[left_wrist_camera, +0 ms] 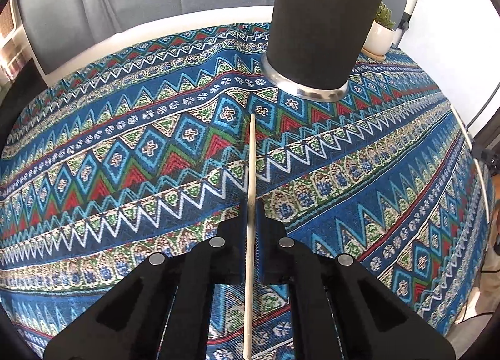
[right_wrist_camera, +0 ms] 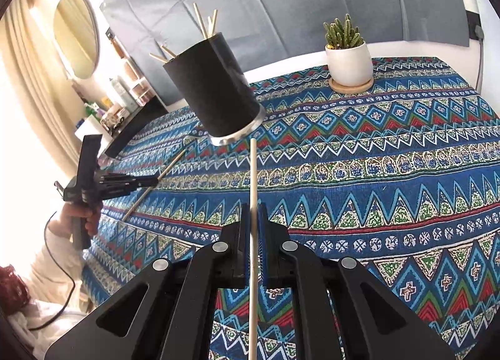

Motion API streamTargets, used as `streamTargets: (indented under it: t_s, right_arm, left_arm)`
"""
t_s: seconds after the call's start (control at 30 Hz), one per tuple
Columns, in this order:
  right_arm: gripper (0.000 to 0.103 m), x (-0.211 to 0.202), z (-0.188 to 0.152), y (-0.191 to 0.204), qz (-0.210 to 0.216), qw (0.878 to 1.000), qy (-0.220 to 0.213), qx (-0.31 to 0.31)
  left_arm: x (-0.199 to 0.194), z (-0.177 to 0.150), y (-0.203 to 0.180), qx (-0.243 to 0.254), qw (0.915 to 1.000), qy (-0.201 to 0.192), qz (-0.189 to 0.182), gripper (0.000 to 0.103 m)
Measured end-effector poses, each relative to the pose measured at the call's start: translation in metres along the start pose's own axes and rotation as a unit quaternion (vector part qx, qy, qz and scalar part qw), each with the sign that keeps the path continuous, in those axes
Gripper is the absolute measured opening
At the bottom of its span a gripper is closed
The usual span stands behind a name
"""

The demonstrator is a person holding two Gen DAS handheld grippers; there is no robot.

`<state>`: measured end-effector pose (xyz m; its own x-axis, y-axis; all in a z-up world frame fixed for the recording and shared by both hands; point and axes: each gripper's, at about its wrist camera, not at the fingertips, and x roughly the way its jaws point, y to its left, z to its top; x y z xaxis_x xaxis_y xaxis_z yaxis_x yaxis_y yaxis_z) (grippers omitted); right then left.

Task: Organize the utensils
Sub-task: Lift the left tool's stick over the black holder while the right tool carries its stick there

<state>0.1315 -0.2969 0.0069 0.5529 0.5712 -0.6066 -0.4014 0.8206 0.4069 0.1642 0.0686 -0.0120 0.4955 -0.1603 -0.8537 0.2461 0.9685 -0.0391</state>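
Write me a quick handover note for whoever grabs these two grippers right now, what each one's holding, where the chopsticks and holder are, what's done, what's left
Left gripper: shut on a pale wooden chopstick, pointing toward the holder.
Right gripper: shut on a second pale wooden chopstick, tip near the holder's base.
Black cylindrical utensil holder with a metal base rim: upright on the blue patterned tablecloth, ahead of both grippers.
Done: several wooden chopsticks already stand in the holder.
Left: drop both held chopsticks into the holder. No other loose ones show on the cloth.
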Motion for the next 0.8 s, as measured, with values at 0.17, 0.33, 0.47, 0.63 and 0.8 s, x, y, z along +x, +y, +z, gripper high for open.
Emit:
streamTargets:
  t_s: [0.17, 0.33, 0.47, 0.63, 0.8]
  right_arm:
    - [0.005, -0.005, 0.003, -0.001, -0.002, 1.000, -0.008, -0.004]
    - [0.005, -0.016, 0.010, 0.003, -0.015, 1.000, -0.021, -0.016]
    - [0.005, -0.033, 0.023, 0.012, -0.033, 0.998, -0.045, -0.038]
    - [0.005, -0.049, 0.049, 0.033, -0.054, 0.993, -0.077, -0.075]
    - [0.005, -0.049, 0.083, 0.056, -0.069, 0.987, -0.091, -0.114]
  left_arm:
    - [-0.021, -0.006, 0.006, 0.009, 0.9998, -0.017, 0.006, 0.005]
    - [-0.047, -0.003, 0.021, -0.012, 0.9979, -0.061, 0.015, 0.005]
    - [-0.078, 0.008, 0.026, -0.030, 0.9923, -0.120, 0.008, 0.005]
    - [-0.106, 0.028, 0.032, -0.025, 0.9857, -0.167, 0.004, 0.005]
    - [-0.137, 0.053, 0.031, -0.017, 0.9777, -0.209, 0.007, 0.005]
